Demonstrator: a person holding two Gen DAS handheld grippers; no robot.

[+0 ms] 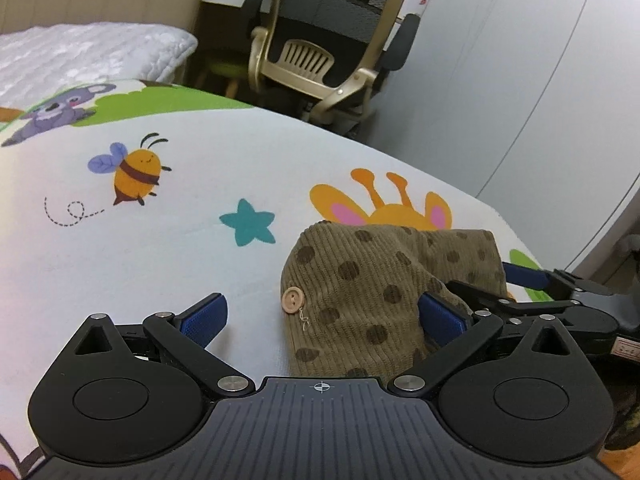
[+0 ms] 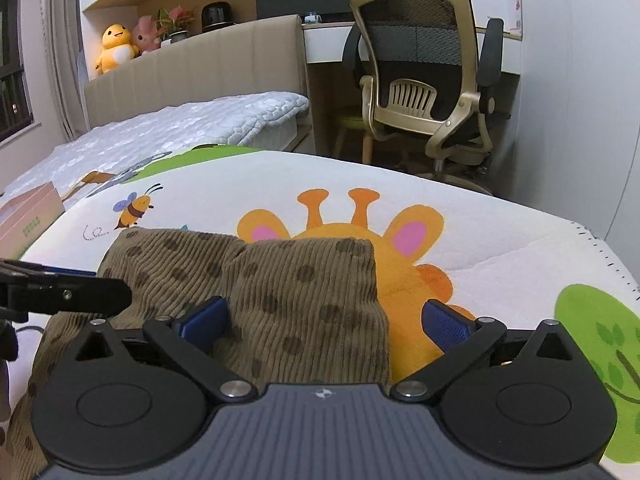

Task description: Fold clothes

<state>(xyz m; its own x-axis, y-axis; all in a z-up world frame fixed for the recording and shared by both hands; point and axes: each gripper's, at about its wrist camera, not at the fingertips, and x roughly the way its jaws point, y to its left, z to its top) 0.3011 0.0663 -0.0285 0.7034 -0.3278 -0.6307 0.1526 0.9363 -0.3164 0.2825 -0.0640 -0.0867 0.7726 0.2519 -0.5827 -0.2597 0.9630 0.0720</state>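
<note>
The spotted corduroy garment (image 1: 372, 296) lay folded on the mat (image 1: 160, 248) near its right edge. Both the left gripper (image 1: 322, 318) and the right gripper (image 2: 324, 320) stood wide open, gripping nothing.

I see a cartoon-print mat (image 2: 460, 216) with a bee (image 1: 134, 174) and star (image 1: 248, 222), a gold mesh chair (image 2: 424, 76) behind it, a bed (image 2: 180, 128), plush toys (image 2: 116, 46) on the headboard shelf.
</note>
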